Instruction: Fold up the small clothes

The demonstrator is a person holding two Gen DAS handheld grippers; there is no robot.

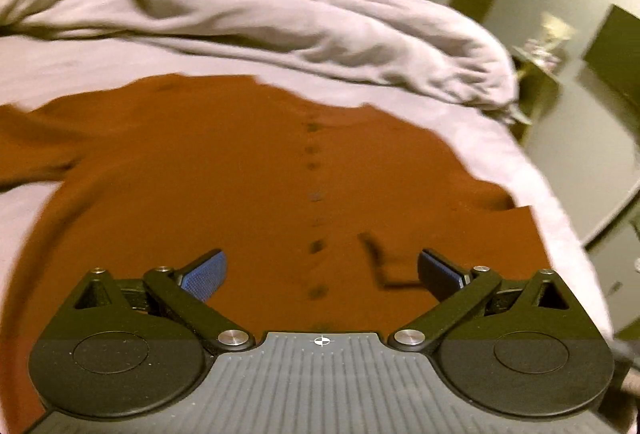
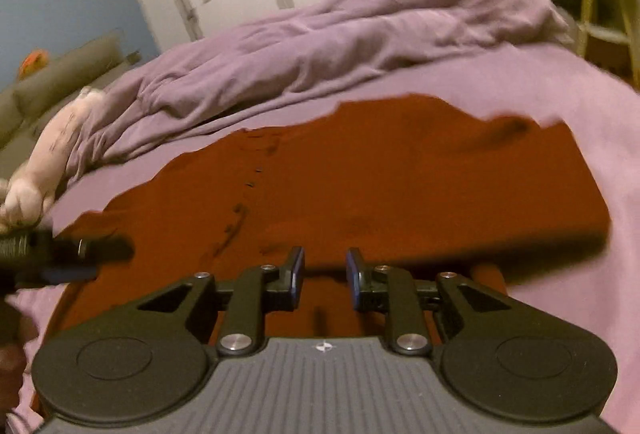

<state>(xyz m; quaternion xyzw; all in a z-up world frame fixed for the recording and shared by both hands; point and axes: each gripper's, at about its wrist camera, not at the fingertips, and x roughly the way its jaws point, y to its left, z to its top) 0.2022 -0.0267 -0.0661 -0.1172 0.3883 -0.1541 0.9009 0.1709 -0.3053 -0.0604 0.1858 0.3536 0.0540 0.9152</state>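
A rust-brown buttoned shirt lies spread flat on the lilac bed sheet, its row of buttons running up the middle. One sleeve reaches out to the left. My left gripper hovers over the shirt's lower part, its jaws wide apart with nothing between the blue pads. In the right wrist view the same shirt fills the centre. My right gripper hangs over its near edge, a narrow gap between its pads and no cloth pinched.
A crumpled lilac duvet is heaped behind the shirt. A pale plush toy lies at the bed's left side. The bed edge drops off at the right, towards a small side table. A blurred black tool part shows at the left.
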